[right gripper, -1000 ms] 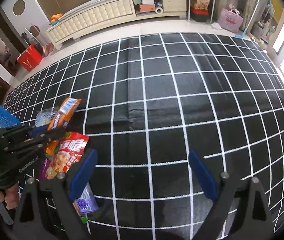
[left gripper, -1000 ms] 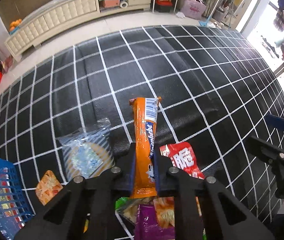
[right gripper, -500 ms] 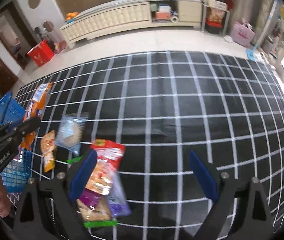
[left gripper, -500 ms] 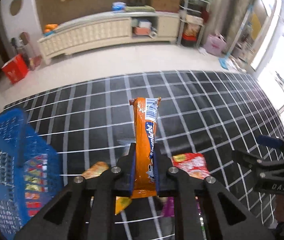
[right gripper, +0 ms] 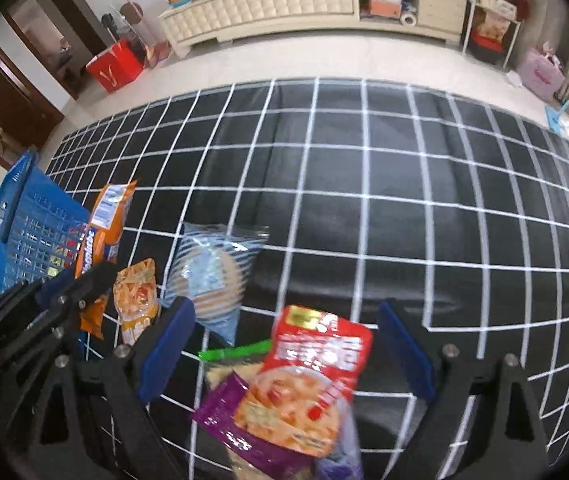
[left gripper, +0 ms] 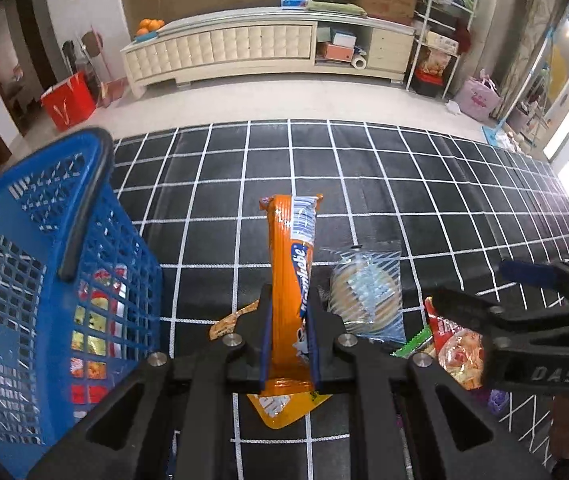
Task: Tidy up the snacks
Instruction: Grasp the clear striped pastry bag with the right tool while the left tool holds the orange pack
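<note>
Two grippers, left gripper (left gripper: 289,344) clamping orange snack bar (left gripper: 292,264), right gripper (right gripper: 284,356) spread wide.

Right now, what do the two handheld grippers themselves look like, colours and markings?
Both are matte black plastic with angular, open-frame fingers, silver bolt heads at the joints and blue pads on the inner faces. The right gripper carries white "DAS" lettering on its side, readable in the left wrist view. The left gripper matches it.
</note>
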